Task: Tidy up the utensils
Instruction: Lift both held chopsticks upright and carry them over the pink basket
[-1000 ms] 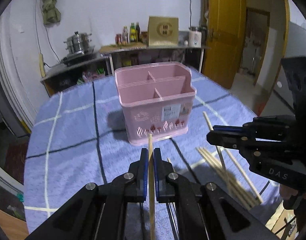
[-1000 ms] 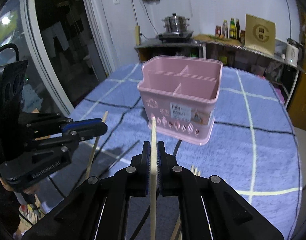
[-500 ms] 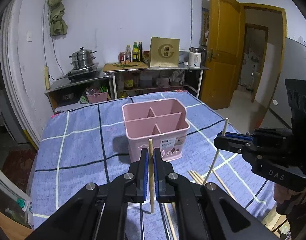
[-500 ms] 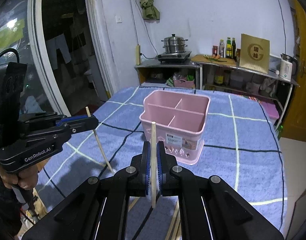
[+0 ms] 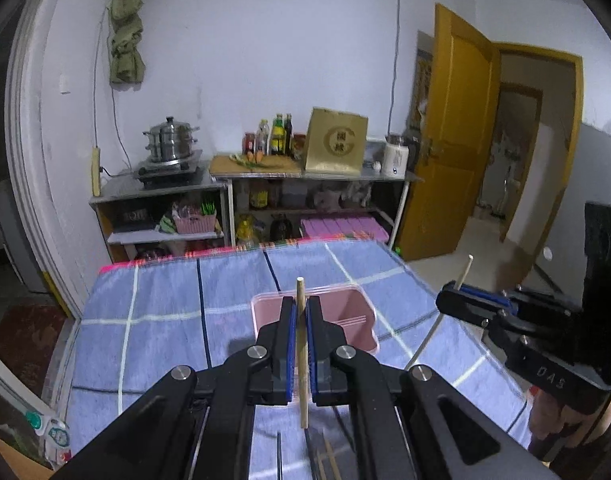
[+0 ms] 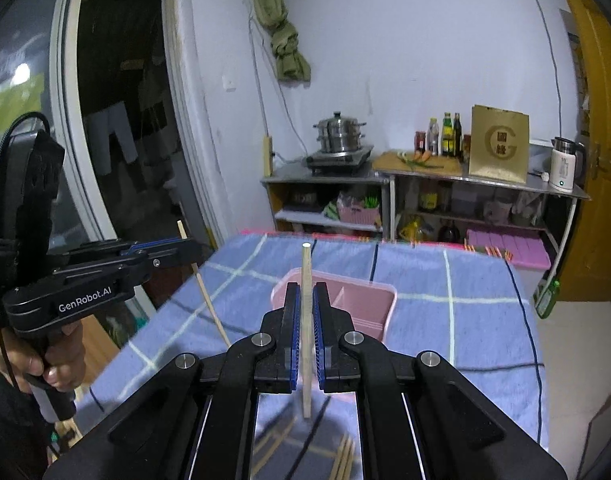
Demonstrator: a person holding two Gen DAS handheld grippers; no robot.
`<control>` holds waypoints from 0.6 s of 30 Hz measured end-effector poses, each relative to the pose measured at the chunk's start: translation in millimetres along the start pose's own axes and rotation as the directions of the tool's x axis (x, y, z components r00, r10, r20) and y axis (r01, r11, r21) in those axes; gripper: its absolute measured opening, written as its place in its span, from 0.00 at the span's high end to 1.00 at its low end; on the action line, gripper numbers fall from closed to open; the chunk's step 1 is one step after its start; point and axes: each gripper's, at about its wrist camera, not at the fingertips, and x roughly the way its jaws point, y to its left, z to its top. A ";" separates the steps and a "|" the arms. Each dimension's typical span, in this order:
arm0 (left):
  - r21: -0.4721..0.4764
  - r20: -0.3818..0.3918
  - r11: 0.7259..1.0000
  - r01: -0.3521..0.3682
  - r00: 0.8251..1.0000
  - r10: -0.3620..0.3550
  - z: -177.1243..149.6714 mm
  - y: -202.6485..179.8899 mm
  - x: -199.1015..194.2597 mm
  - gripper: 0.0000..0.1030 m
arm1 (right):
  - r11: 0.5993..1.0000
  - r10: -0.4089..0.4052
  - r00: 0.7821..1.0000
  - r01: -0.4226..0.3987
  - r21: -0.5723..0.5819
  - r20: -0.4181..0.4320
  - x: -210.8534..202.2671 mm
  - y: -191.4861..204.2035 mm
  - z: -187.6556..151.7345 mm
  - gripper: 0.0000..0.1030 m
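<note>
Above a table (image 5: 153, 320) draped in blue checked cloth, two hand-held grippers each clamp a single wooden chopstick.

Left hand-held gripper (image 5: 301, 320) pinches its chopstick (image 5: 301, 360) upright between blue pads, directly in front of the pink utensil caddy (image 5: 345, 308) at twelve o'clock. Right hand-held gripper (image 6: 304, 308), seen at three o'clock from the left camera, is closed on a second chopstick (image 6: 305, 320), also upright. More chopsticks (image 6: 341, 460) lie loose on the cloth at six o'clock, below both tools.

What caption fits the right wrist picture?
Right gripper pinches an upright chopstick above the pink utensil caddy.
</note>
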 end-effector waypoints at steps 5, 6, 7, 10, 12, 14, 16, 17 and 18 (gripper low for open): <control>-0.035 0.060 0.999 -0.004 0.998 0.006 32.5 11.5 1.8 0.95 | 1.000 -0.001 0.998 -0.001 0.027 0.056 9.3 -4.1 25.0 0.94; -0.039 0.064 0.999 -0.005 0.998 0.007 36.8 14.3 4.3 0.95 | 0.999 0.000 0.998 -0.002 0.033 0.062 13.0 -4.6 29.9 0.94; -0.042 0.069 0.999 -0.009 0.998 0.011 40.7 16.6 8.1 0.95 | 0.999 0.002 0.998 -0.005 0.038 0.068 16.5 -4.3 33.4 0.94; -0.051 0.066 0.999 -0.017 0.998 0.020 46.9 23.7 24.7 0.95 | 0.999 0.010 0.997 -0.013 0.041 0.072 29.6 -2.1 38.2 0.94; -0.056 0.061 0.998 -0.020 0.998 0.023 46.5 28.1 36.5 0.95 | 0.999 0.014 0.998 -0.017 0.042 0.067 39.7 -0.1 37.7 0.94; -0.067 0.054 0.998 -0.016 0.998 0.020 43.6 32.8 46.8 0.95 | 0.999 0.016 0.998 -0.019 0.045 0.057 50.5 0.7 35.2 0.94; -0.075 0.041 0.997 -0.017 0.999 0.020 39.2 37.0 58.8 0.95 | 0.998 0.023 0.999 -0.025 0.049 0.039 62.1 -0.1 31.1 0.94; -0.077 0.034 0.997 -0.020 0.999 0.022 35.7 39.7 66.3 0.95 | 0.998 0.022 0.999 -0.024 0.050 0.031 67.2 -1.4 28.8 0.94; -0.079 0.026 0.997 -0.020 0.999 0.022 32.0 40.8 71.9 0.95 | 0.998 0.023 1.000 -0.024 0.051 0.020 73.0 -2.4 26.0 0.94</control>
